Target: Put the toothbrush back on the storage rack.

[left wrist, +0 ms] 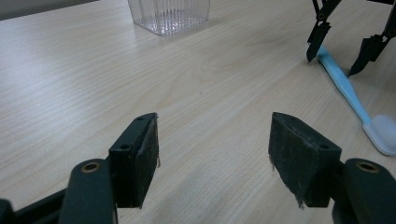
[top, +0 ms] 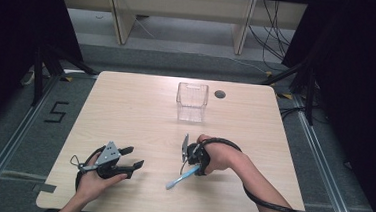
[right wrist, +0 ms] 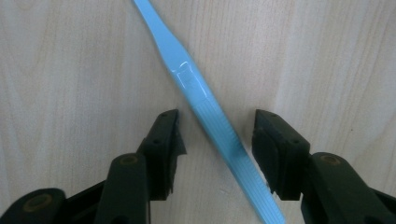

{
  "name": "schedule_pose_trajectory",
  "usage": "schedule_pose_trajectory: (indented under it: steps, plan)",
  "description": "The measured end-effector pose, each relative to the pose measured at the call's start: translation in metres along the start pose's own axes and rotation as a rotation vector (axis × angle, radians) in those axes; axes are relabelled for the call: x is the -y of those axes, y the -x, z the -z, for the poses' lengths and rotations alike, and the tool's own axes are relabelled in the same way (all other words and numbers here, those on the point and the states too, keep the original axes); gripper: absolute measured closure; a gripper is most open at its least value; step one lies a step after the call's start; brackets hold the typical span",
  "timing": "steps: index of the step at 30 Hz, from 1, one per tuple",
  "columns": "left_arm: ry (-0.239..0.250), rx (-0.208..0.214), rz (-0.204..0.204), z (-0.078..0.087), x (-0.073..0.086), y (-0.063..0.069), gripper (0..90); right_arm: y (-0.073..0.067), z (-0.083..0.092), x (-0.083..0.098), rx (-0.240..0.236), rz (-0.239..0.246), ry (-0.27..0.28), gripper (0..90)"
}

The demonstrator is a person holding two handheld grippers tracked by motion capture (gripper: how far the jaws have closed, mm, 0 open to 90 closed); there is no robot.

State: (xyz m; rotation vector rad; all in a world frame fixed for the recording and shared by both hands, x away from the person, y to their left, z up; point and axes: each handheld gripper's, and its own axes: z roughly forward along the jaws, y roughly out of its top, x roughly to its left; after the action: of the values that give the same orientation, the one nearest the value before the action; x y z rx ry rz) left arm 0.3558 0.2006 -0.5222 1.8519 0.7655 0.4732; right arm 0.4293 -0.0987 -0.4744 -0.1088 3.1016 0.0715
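Between the right gripper's (right wrist: pixel 217 135) part-closed jaws lies the blue toothbrush (right wrist: pixel 205 105), not yet gripped or lifted.

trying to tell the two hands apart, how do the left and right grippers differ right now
The left gripper lies level with nothing between its jaws; the right gripper points down with the blue toothbrush between its jaws, pads not yet touching. The left's jaws stand wider than the right's. Both are black, two-jawed and over the table.

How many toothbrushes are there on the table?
1. The blue toothbrush lies flat on the table, near its front edge. Its handle lies between the jaws of the right gripper. None can be seen in the clear container.
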Motion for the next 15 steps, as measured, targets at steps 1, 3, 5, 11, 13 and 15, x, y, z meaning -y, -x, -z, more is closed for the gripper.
schedule_pose_trajectory:
  steps: [1,3,5,11,13,15]
  plan:
    - [0.002,-0.001,0.0,-0.0001,0.0001,0.0001,33.0,0.0003,-0.0004,-0.0001,-0.003,0.003,0.002,54.1]
    - [0.0,0.0,-0.001,0.0,0.0,0.0,32.9,0.0006,-0.0005,-0.001,-0.008,0.009,0.001,56.5]
    - [0.0,0.0,-0.001,0.0,0.0001,0.0001,32.9,0.0004,-0.0007,-0.002,-0.013,0.01,0.001,58.3]
    - [-0.001,0.0,-0.001,0.0002,0.0001,0.0001,32.8,0.0015,-0.0021,-0.0034,-0.026,0.04,-0.001,65.9]
    - [-0.001,0.001,-0.002,0.0001,0.0001,0.0001,32.9,0.0009,-0.0016,-0.0041,-0.036,0.037,-0.009,67.5]
    - [-0.002,0.001,-0.003,0.0002,0.0001,0.0002,32.8,0.0002,-0.0036,-0.0038,-0.052,0.03,0.008,70.2]
